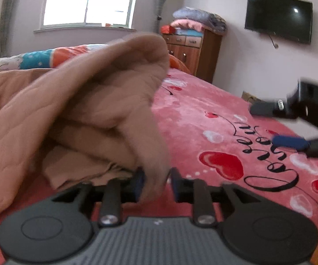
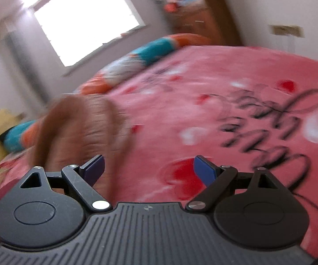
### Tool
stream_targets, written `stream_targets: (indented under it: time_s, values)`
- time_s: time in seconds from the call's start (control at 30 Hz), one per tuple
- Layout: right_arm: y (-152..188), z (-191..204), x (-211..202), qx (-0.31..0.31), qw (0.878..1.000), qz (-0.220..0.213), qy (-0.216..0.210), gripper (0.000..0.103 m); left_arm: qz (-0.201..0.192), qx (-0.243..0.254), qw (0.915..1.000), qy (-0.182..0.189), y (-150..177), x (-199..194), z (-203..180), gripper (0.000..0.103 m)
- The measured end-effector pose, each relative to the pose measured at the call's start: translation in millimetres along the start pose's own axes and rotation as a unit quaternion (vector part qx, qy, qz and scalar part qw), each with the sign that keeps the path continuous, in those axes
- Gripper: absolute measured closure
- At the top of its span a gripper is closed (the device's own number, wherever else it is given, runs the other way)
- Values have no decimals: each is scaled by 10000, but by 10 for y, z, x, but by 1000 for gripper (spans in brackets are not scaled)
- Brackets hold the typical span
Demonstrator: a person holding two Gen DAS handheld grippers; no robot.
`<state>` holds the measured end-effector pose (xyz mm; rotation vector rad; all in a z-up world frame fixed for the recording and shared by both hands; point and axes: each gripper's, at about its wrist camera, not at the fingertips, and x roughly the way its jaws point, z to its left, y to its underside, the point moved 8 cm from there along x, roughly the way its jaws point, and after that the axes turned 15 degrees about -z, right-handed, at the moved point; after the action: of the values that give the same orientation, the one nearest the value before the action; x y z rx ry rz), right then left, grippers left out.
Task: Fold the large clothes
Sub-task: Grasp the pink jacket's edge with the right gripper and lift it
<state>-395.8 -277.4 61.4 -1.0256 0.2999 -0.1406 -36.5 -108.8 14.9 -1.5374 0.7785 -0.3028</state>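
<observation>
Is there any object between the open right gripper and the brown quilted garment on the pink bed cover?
Nothing visible: only bare pink bed cover lies between the right gripper and the brown quilted garment, which the left gripper holds.

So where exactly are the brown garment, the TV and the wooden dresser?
brown garment (image 1: 88, 101): left wrist view, on the quilted fabric lifted above the bed.
TV (image 1: 279, 18): left wrist view, middle of the dark screen on the wall.
wooden dresser (image 1: 187, 53): left wrist view, on its drawer front.
</observation>
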Motion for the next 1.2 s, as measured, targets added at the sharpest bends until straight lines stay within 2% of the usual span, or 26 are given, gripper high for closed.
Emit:
stream_targets:
  time_s: [0.03,0.1,0.27,0.33,0.4,0.53,0.63,0.7,0.73,0.77,0.8,0.87,0.97,1.03,1.2]
  values:
    - [-13,152,-18,-96,9997,-16,-214,0,1,-16,10000,-28,5,-77,28,48]
    - [-10,478,2,-215,9976,40,-663,0,-14,4,9999,-140,39,-274,136,36]
    - [295,1199,243,-453,9865,584,-1459,0,91,-184,9987,-475,118,-674,504,33]
    - [461,1411,405,-387,9815,839,-1680,7,70,-246,9976,-645,127,-845,706,28]
    - [626,1584,574,-196,9769,1053,-1848,23,5,-146,9965,-820,120,-991,880,21]
    - [916,1853,915,-280,9743,1248,-1854,23,-20,-60,9938,-1109,128,-1222,1210,16]
    - [991,2069,1076,-261,9717,1117,-2065,25,-21,-225,9911,-1314,150,-1336,1440,16]
    - [1066,2149,1181,-152,9718,1131,-2063,28,-1,-380,9889,-1438,174,-1368,1556,16]
    - [1092,2166,1254,-76,9724,1183,-2008,32,18,-453,9881,-1471,182,-1365,1598,16]
    - [1136,2198,1338,-25,9732,1227,-1945,44,28,-514,9875,-1491,190,-1351,1629,15]
    - [1147,2200,1352,0,9738,1238,-1910,50,25,-548,9870,-1511,198,-1339,1643,15]
    - [1149,2173,1330,71,9748,1242,-1852,74,23,-582,9859,-1568,233,-1345,1692,12]
    - [1040,2148,1248,203,9756,1138,-1868,89,51,-635,9847,-1621,274,-1377,1742,11]
    - [892,2195,1183,285,9777,879,-1886,90,81,-656,9839,-1658,304,-1418,1740,11]
    - [221,2170,1016,416,9849,-205,-1668,91,141,-700,9831,-1683,317,-1419,1715,11]
